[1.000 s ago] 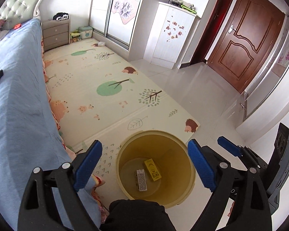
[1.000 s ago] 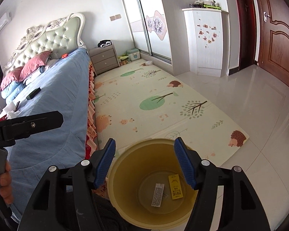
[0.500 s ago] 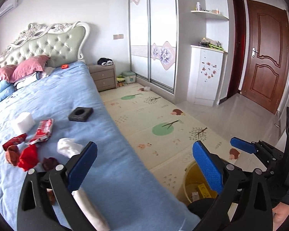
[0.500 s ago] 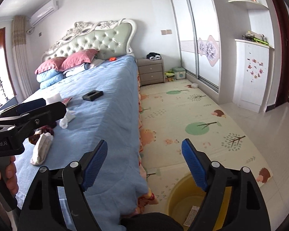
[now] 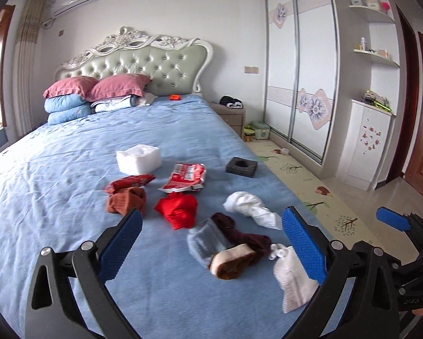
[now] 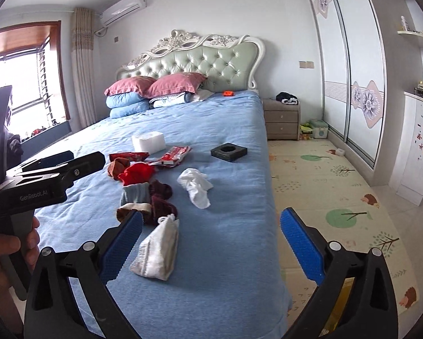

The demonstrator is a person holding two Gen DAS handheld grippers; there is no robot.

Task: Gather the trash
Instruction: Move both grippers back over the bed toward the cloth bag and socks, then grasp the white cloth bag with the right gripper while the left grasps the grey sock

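Bright daylight, even across both views. Source is the window (image 6: 28,84) at far left in the right wrist view; panes blown out white, no detail. Soft light, faint shadows only, e.g. under the dark square tray (image 6: 228,152) on the bed (image 6: 211,130). Glossy floor tiles (image 5: 386,197) at right carry pale glare. Strong fisheye: wardrobe (image 5: 298,79) edges and curtain (image 6: 83,70) bow, black vignette in the corners. Slight motion blur on the near socks (image 5: 225,245) in the left wrist view; far headboard (image 5: 143,62) reasonably sharp. Mild softness overall.
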